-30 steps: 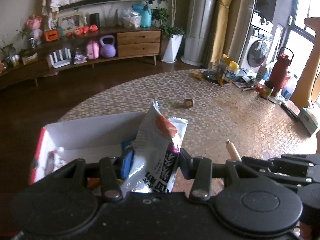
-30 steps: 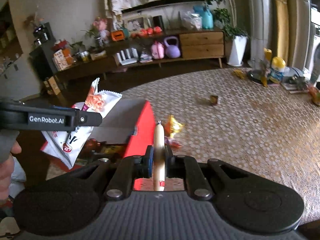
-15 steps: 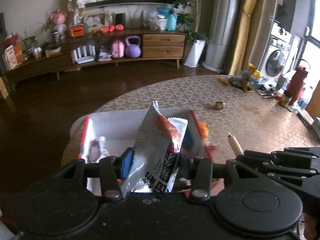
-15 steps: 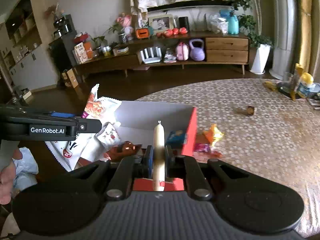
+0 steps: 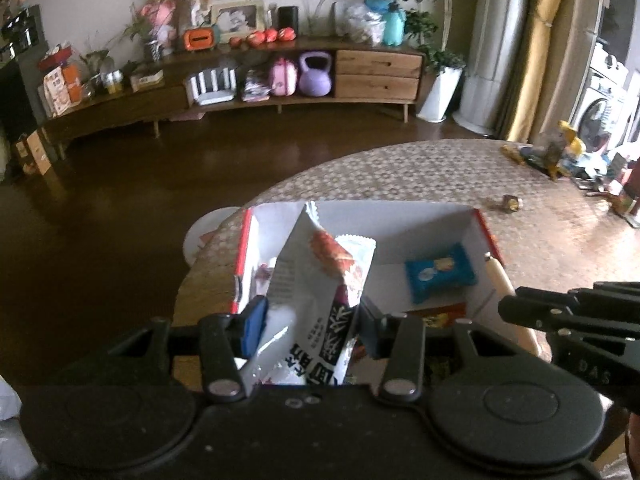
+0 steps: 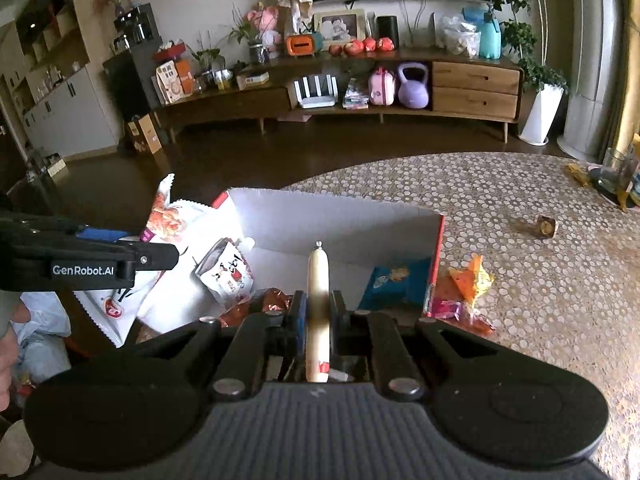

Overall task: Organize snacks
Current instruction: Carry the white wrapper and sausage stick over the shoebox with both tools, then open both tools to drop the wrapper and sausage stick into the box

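While the left tongs (image 5: 310, 322) clamp a white crinkled snack packet (image 5: 320, 292) and the right tongs (image 6: 318, 314) pinch a pale sausage stick (image 6: 318, 280), both hang over the open white cardboard box with red sides (image 6: 336, 220) at the patterned desk's (image 6: 520, 272) near edge. Inside lies a blue wrapped snack (image 5: 438, 276); loose orange wrappers (image 6: 470, 280) crowd its right wall.

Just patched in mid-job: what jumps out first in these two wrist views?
Both grippers are loaded over the open white box with red edges at the table's near edge. The left gripper clamps a large white snack bag, and the right gripper is shut on a pale sausage stick pointing into the box. Inside lies a blue packet, while orange and pink wrappers sit on the table just outside its right wall.
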A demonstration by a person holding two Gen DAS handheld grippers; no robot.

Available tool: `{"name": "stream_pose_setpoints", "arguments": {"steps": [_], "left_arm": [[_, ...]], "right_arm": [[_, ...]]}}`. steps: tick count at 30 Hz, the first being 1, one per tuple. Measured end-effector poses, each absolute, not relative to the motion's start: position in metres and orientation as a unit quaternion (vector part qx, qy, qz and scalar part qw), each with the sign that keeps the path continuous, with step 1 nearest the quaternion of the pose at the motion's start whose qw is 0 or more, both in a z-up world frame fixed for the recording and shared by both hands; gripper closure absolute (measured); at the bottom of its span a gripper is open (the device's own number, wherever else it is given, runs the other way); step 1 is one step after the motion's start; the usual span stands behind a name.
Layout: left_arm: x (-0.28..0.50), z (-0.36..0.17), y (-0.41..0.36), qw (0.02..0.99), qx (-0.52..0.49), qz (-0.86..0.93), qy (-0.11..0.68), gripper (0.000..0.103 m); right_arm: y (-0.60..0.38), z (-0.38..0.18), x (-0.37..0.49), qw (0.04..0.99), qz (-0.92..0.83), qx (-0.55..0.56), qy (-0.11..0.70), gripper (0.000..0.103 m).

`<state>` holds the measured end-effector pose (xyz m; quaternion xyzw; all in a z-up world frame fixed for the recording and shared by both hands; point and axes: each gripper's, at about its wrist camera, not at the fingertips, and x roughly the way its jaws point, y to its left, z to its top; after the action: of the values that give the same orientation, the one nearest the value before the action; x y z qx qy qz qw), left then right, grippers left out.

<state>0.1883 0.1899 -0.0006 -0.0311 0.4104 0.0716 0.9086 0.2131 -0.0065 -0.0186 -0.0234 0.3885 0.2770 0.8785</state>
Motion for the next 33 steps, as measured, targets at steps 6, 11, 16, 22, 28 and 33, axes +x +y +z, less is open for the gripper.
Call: {"name": "stream_pose_setpoints", "arguments": {"steps": [6, 11, 16, 22, 28, 33], "left_arm": [[0.21, -0.016, 0.2, 0.904, -0.036, 0.082, 0.419, 0.058], [0.224, -0.034, 0.205, 0.897, -0.042, 0.085, 0.432, 0.058], [0.236, -0.053, 0.206, 0.89, -0.042, 0.084, 0.447, 0.058], [0.241, -0.073, 0.206, 0.879, -0.04, 0.082, 0.469, 0.057], [0.239, -0.082, 0.202, 0.871, -0.038, 0.075, 0.484, 0.055], [0.236, -0.085, 0.199, 0.869, -0.039, 0.077, 0.487, 0.051]], "right_arm": [[0.011, -0.038, 0.236, 0.873, 0.27, -0.034, 0.406, 0.092], [0.013, -0.056, 0.251, 0.865, 0.266, -0.031, 0.425, 0.092], [0.014, -0.072, 0.26, 0.859, 0.259, -0.037, 0.44, 0.092], [0.014, -0.085, 0.264, 0.854, 0.255, -0.038, 0.453, 0.092], [0.014, -0.09, 0.263, 0.85, 0.256, -0.035, 0.459, 0.092], [0.014, -0.089, 0.261, 0.849, 0.256, -0.035, 0.461, 0.091]]}}
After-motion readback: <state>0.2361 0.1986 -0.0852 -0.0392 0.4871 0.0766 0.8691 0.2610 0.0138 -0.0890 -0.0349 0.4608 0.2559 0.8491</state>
